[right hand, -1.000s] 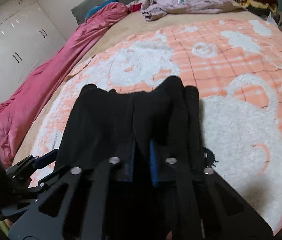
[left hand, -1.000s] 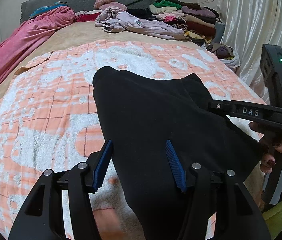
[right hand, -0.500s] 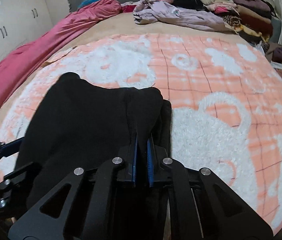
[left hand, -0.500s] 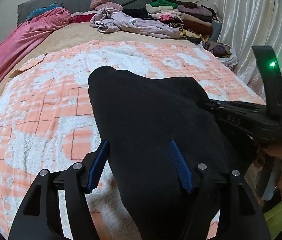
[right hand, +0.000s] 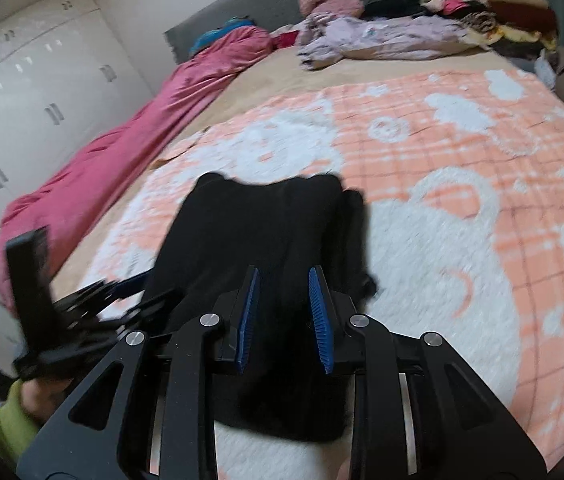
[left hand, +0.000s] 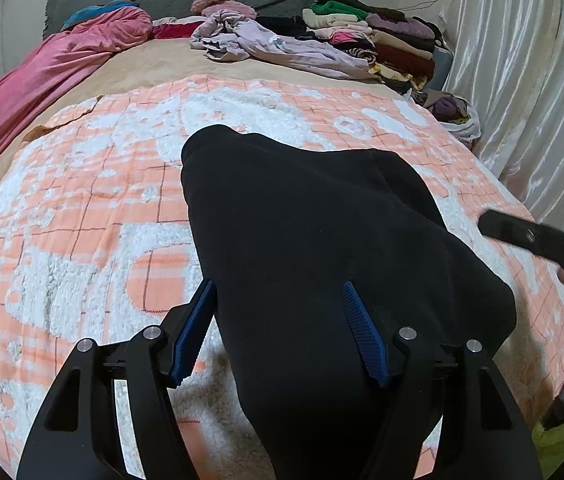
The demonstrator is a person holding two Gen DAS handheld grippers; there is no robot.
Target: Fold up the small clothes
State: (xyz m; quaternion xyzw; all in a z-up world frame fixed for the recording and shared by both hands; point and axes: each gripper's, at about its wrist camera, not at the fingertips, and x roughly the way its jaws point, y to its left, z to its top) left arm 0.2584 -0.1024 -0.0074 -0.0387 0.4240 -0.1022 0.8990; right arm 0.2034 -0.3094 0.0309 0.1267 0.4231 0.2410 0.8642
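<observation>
Now the black garment (left hand: 322,248) lies folded on the orange-and-white blanket (left hand: 81,240) of the bed. Left tongs (left hand: 277,332) stand spread over its near edge, pads clear. Right tongs (right hand: 284,316) have just been opening, cloth below them, not pinched.

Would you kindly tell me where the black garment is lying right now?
The black garment lies on the orange-and-white blanket near the bed's foot, in the lower centre of both wrist views, well short of the lilac clothing near the headboard.
</observation>
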